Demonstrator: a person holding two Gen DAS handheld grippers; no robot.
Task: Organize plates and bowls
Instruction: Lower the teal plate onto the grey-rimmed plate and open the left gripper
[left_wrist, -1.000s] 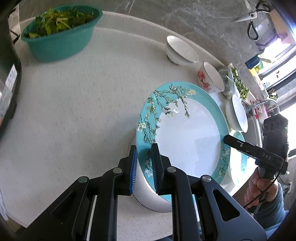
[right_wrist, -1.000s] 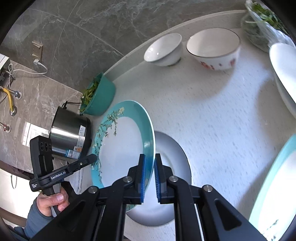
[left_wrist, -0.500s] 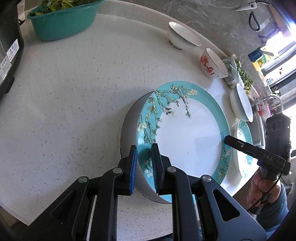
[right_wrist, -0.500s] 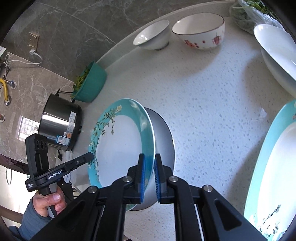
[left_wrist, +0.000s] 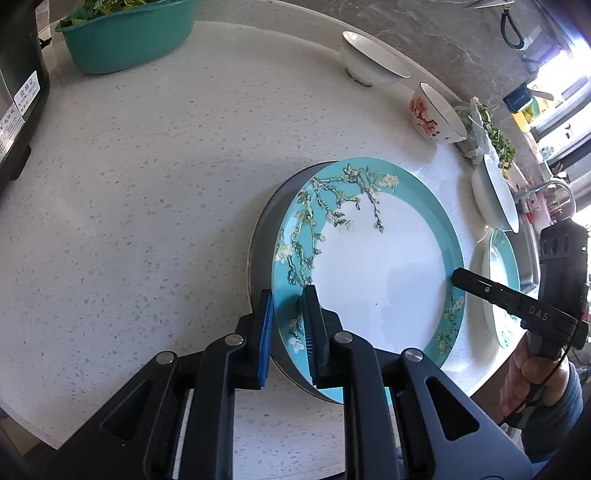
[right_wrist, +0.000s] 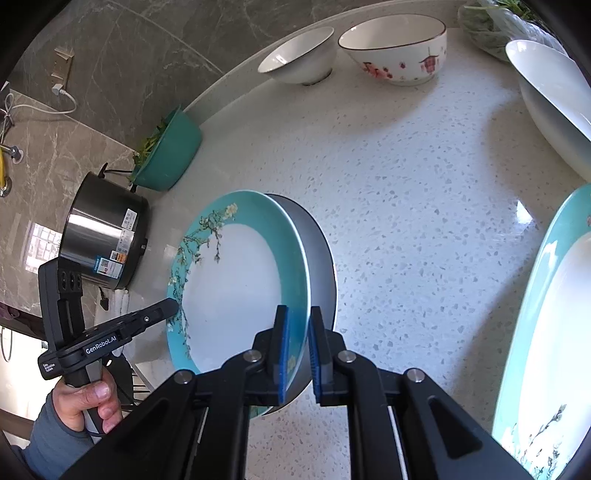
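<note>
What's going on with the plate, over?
Left gripper and right gripper both shut on round teal blossom-painted plate. Plate tilted above speckled white counter. Nothing blocking.

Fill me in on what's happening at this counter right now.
A person is holding one teal blossom-pattern plate with two handheld tools at once. The left tool is clamped on one side of the rim and the right tool on the opposite side. The plate hangs low over the white speckled counter, casting a dark shadow just under it. A second teal plate, a white plate and two bowls sit further along, not yet gathered.
</note>
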